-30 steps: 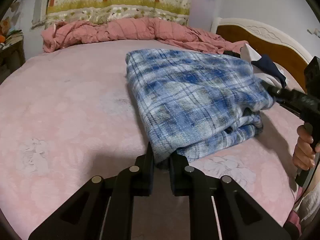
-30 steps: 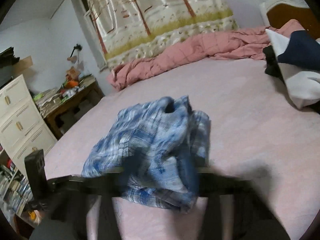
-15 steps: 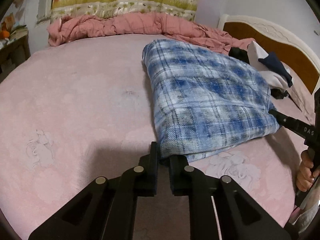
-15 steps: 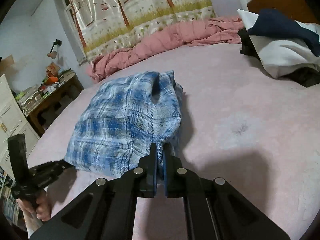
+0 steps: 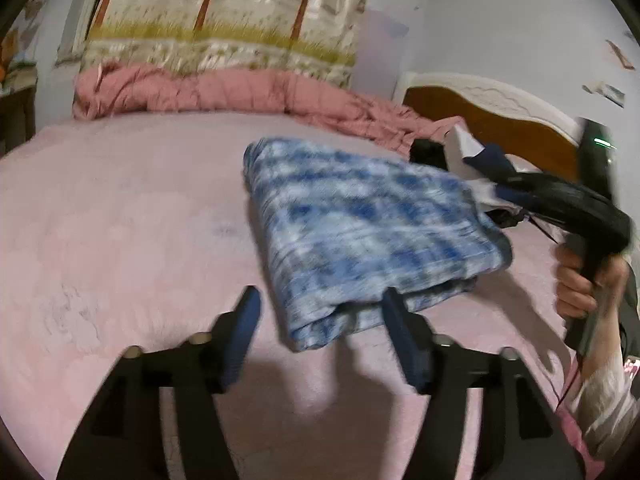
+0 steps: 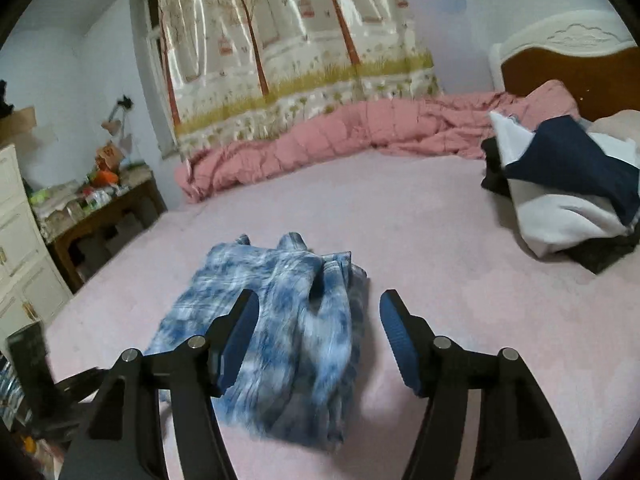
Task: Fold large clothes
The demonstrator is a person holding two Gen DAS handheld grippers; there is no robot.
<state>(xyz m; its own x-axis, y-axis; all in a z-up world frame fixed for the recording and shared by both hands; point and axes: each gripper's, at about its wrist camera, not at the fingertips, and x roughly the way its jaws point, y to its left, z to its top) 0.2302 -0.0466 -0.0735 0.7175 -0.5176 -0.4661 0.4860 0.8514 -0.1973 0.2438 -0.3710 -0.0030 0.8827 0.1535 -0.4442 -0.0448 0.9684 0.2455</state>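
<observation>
A blue and white plaid garment [image 5: 368,236] lies folded into a thick rectangle on the pink bed [image 5: 120,220]. My left gripper [image 5: 320,334] is open and empty, its jaws wide apart around the garment's near corner without gripping it. In the right wrist view the same garment [image 6: 280,320] lies flat, with its collar end towards the far side. My right gripper [image 6: 316,340] is open and empty just above its near edge. The right gripper also shows in the left wrist view [image 5: 576,204], held in a hand beside the garment.
A rumpled pink quilt [image 6: 340,136] lies along the far edge of the bed. A pile of white, navy and black clothes [image 6: 568,196] sits by the wooden headboard [image 6: 568,72]. A cluttered side table [image 6: 96,204] and white drawers [image 6: 16,248] stand left of the bed.
Both grippers were shut on the garment's corners and have opened and let go. The garment has settled flat on the bed, and both grippers have lifted back slightly.
</observation>
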